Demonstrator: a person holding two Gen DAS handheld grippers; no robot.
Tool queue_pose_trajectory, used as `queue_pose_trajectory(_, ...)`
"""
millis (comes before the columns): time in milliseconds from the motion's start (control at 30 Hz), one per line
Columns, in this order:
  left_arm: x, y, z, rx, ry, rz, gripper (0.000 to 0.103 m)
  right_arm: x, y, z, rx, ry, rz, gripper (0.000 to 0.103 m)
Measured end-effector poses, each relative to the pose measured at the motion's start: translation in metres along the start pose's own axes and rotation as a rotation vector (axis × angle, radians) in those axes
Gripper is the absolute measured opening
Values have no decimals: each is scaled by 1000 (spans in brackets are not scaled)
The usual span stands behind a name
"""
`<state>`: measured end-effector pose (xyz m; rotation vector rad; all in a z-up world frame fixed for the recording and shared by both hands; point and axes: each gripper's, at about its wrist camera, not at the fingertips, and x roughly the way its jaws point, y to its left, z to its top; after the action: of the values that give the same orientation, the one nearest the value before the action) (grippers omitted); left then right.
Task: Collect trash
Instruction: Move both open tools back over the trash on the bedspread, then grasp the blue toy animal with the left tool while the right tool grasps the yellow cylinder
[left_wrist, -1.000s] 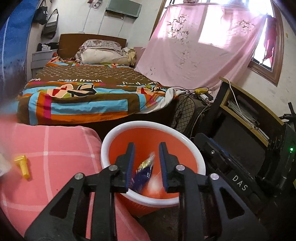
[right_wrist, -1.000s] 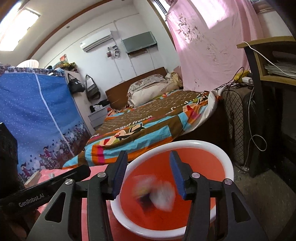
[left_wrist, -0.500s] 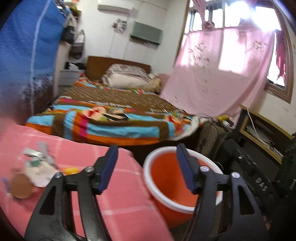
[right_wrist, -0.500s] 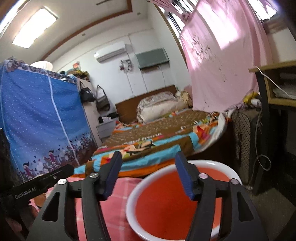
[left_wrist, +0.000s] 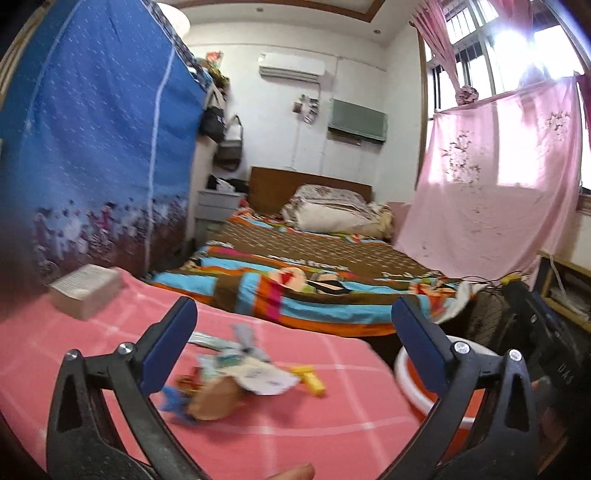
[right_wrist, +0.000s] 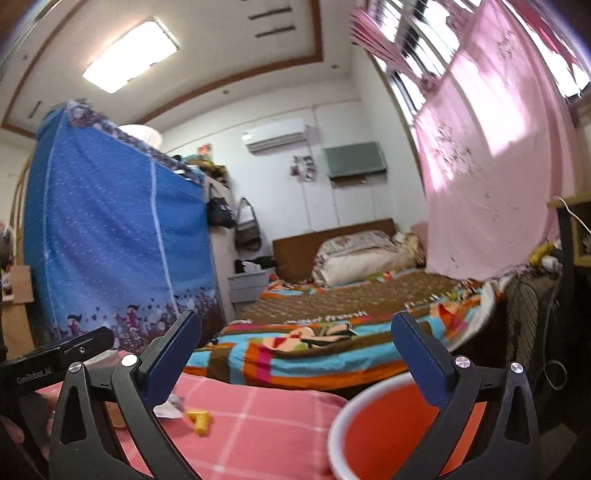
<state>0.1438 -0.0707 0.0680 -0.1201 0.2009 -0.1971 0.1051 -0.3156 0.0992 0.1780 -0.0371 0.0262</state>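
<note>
Left wrist view: the left gripper (left_wrist: 293, 334) is pointing nearly level over the pink cloth (left_wrist: 92, 343), its jaws just spread wide and empty, scraps of trash (left_wrist: 236, 373) lying ahead. Right wrist view: the right gripper (right_wrist: 295, 349) is hovering level, likewise just opened and empty, beside the orange bin (right_wrist: 384, 435).

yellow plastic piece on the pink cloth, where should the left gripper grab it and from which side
Probably across its long narrow body, coming down from above. The yellow piece lies flat on the pink cloth, clear of the paper scraps, and the left gripper is wide open and empty.
</note>
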Motion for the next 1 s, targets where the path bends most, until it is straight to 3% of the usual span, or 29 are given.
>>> queue_pose_trajectory(267,-17,48,-4,14,-46,79,103,7,38,-8,-48,-39,78,103)
queue_pose_trajectory(567,-23,90,-22,-4,-28,128,103,28,65,-27,-111,33,97,103)
queue_pose_trajectory(800,-14,97,-30,-25,66,93,103,45,73,-42,-131,124,113,103)
queue_pose_trajectory(1000,5,104,-38,-49,201,73,102,68,78,-57,-136,289,129,102)
